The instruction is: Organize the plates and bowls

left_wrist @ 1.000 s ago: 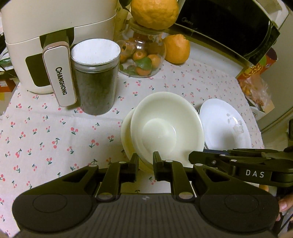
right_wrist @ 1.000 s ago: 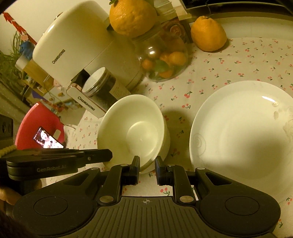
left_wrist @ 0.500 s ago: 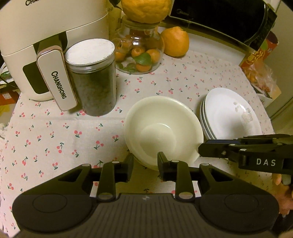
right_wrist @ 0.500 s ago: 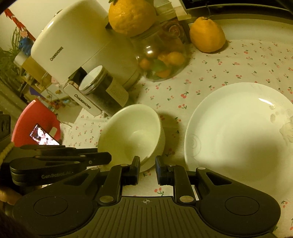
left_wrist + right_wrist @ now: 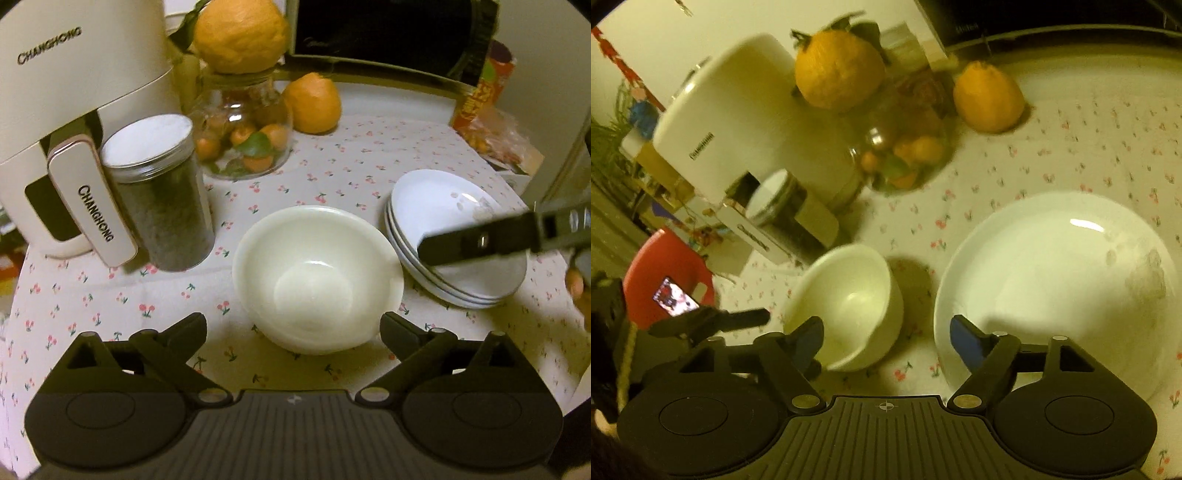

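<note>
Two grippers, both angled down over cherry-print tablecloth (image 5: 332, 162). Left gripper (image 5: 293, 328): jaws opening, spread wide either side of cream bowl (image 5: 317, 277), pads clear of it. Right gripper (image 5: 886, 338): jaws opening, nothing clamped, near rim of white plate stack (image 5: 1052, 273) just beside bowl. "CHANGHONG" readable on white appliance (image 5: 48, 48) and its handle, beside dark jar (image 5: 162, 199).

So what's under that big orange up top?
The orange sits on a glass jar holding small oranges and green leaves. The jar's lid is hidden beneath the fruit.
</note>
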A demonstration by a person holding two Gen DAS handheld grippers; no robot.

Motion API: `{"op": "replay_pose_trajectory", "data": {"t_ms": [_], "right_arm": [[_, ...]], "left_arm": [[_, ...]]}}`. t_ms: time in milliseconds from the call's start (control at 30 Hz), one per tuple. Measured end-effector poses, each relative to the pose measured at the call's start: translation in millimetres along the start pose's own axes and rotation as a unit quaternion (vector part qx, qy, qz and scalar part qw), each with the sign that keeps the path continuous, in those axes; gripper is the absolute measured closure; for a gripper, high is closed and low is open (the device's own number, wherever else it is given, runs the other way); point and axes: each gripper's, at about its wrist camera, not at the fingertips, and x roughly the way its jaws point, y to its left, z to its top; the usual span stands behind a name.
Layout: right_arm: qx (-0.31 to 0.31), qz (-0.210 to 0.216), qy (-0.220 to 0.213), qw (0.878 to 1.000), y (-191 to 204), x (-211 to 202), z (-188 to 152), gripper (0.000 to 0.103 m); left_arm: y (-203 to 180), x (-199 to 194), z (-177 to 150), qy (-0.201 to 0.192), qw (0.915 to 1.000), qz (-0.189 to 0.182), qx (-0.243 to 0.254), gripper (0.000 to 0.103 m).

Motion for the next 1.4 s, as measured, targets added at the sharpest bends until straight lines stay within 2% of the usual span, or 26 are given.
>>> {"op": "replay_pose_trajectory", "data": {"t_ms": [233,400,833,933,1200,1267,1400], "right_arm": [[-0.008,0.026,-0.034,0.999,1,-3,5,0.019],[-0.013,0.032,-0.036,0.999,5,3,8,0.019],[0.011,0.027,-0.034,0.999,13,35,22,0.02],[0.018,0.024,-0.034,0.999,14,44,27,0.025],[0.04,-0.005,-0.012,0.999,11,70,32,0.058],[0.04,-0.012,-0.004,0.999,10,76,31,0.063],[0.026,-0.021,0.002,0.999,13,81,29,0.067]], "left_arm": [[-9,5,-16,-0.032,0.9986,-0.015,0.04,0.001],[-20,23,-25,-0.018,0.9973,-0.001,0.072,0.001],[-28,38,-25,-0.049,0.9963,0.017,0.068,0.001],[-27,40,-24,-0.051,0.9959,0.025,0.07,0.001],[-26,40,-24,-0.056,0.9957,0.025,0.07,0.003],[-26,39,-25,-0.058,0.9955,0.023,0.072,0.004],[-26,33,-27,-0.06,0.9953,0.023,0.073,0.006]]}}
